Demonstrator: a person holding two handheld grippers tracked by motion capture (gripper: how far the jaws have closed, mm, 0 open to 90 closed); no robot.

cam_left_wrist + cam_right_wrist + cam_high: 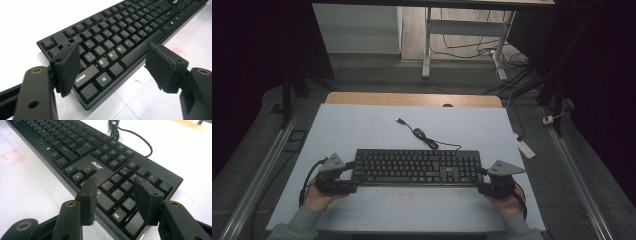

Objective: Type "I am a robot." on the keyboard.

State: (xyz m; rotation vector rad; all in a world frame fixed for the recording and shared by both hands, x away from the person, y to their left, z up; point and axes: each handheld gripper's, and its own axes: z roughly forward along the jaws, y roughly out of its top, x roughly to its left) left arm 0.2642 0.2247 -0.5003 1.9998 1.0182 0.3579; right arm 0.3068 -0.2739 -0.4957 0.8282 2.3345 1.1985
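A: Keyboard (417,167) placement?
B: It is seen at lower centre of the tabletop (362,130).
A: Tongs?
B: Left tongs (112,66) are spread wide over its end; right tongs (115,200) are parted narrower, nothing gripped.

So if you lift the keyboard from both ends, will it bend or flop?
Probably not: the keyboard looks like a stiff, flat plastic slab. Its loose cable would likely dangle and drag. Lifted by one end only, it might tilt.
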